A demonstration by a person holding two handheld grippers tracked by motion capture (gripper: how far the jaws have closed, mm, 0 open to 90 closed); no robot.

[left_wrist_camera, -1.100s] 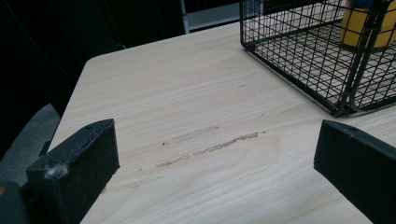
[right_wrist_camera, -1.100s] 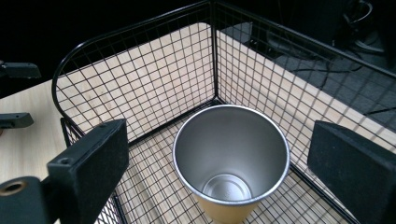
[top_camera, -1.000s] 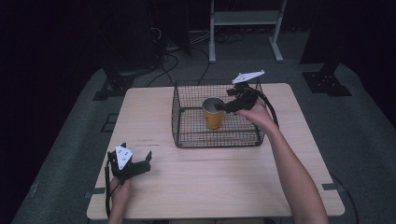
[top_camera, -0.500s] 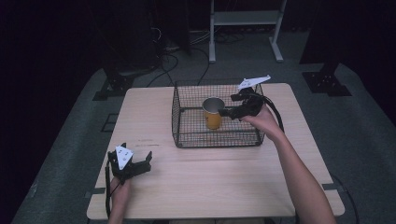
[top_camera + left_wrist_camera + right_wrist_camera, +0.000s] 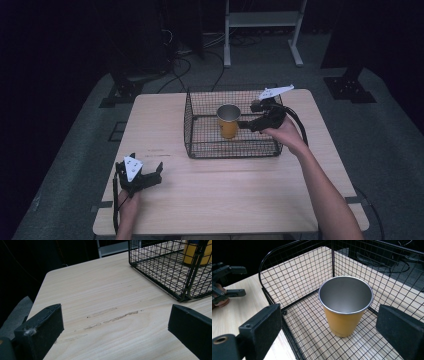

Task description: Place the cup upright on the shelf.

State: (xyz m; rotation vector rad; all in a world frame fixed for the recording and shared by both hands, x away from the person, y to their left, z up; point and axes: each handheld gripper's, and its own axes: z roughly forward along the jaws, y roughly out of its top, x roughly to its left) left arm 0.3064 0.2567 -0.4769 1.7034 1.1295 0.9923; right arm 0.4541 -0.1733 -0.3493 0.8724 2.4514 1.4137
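The right tongs (image 5: pixel 244 125) reach over the wire basket's (image 5: pixel 200 150) rim, black jaws spread and closing slightly, level with the cup (image 5: pixel 228 121) but clear of it. The cup, orange-walled with a metal inside, stands upright in the black mesh basket; the right gripper view looks down into its bare hollow. The forearm stretches across the pale wood counter (image 5: pixel 240 195). The left tongs (image 5: pixel 152 175) rest released near the counter's front-left corner, scuff marks ahead of them in the left gripper view.
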